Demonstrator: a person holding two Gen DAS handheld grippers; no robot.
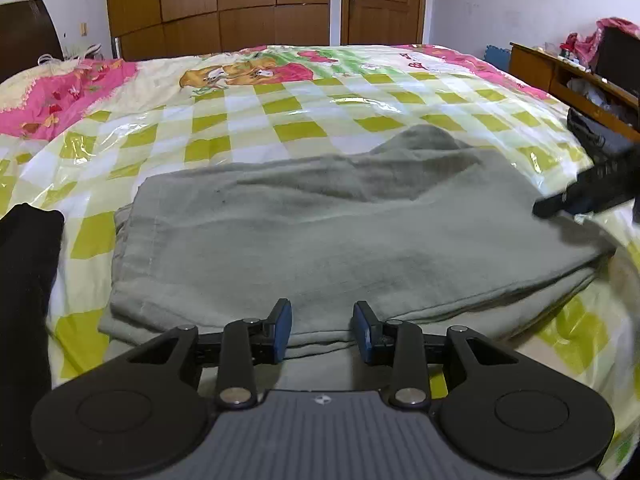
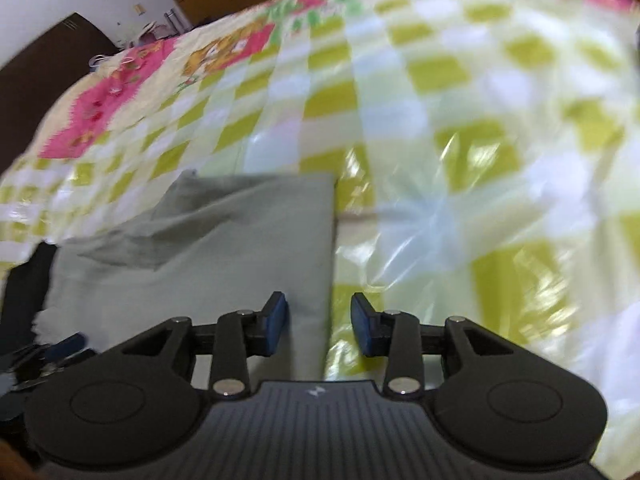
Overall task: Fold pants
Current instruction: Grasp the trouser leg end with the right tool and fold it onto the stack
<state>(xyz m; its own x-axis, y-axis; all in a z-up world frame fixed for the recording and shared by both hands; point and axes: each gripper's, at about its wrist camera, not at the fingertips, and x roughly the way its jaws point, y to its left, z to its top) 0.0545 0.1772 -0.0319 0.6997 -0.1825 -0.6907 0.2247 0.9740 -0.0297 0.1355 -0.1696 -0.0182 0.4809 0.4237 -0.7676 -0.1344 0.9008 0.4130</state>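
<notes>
Grey-green pants (image 1: 320, 236) lie folded in layers on the checked bedspread (image 1: 256, 120). My left gripper (image 1: 322, 330) is open and empty, hovering over the near edge of the pants. My right gripper (image 2: 319, 326) is open and empty above the right edge of the pants (image 2: 224, 248), where the fabric meets the glossy bedspread (image 2: 460, 152). The right gripper also shows in the left wrist view (image 1: 592, 188) as a blurred dark shape over the pants' right end. The right wrist view is motion-blurred.
A black garment (image 1: 24, 300) lies at the left of the pants. A wooden cabinet (image 1: 560, 76) with clutter stands to the right of the bed. A wardrobe (image 1: 220, 4) and door (image 1: 384, 0) are behind the bed.
</notes>
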